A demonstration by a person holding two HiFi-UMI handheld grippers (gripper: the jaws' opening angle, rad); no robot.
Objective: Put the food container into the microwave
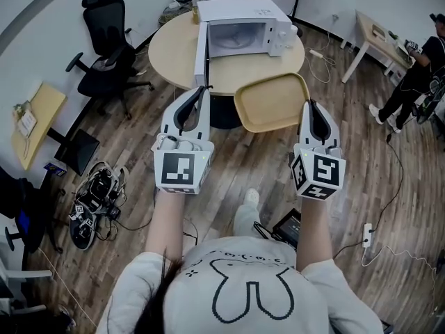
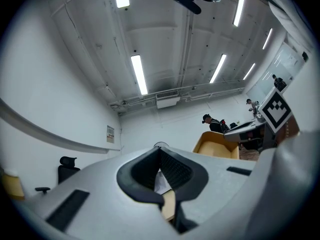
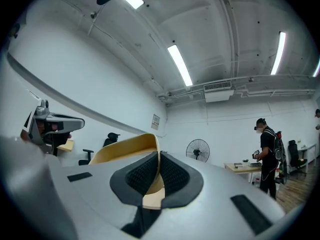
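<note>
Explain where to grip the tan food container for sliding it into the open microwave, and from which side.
Grip the food container by its raised rim on the right edge, coming from the person's side, as the right gripper does. The lip fits between the jaws, and the far end is likely free to enter the microwave first.

A round, light wooden table (image 1: 174,54) stands on a floor (image 1: 236,165) of dark wood planks. On the table's far half sits a white microwave (image 1: 243,30), its door (image 1: 201,54) swung wide open toward the near left edge, showing the bare cavity. A few small things lie behind it at the table's back left rim, too small to tell. On the floor, a black office chair (image 1: 108,47) stands just left of the table, a tangle of cables (image 1: 94,200) lies nearer at the left, and a white power strip (image 1: 367,234) lies at the right. A second table (image 1: 375,44) stands well apart at the far right.
</note>
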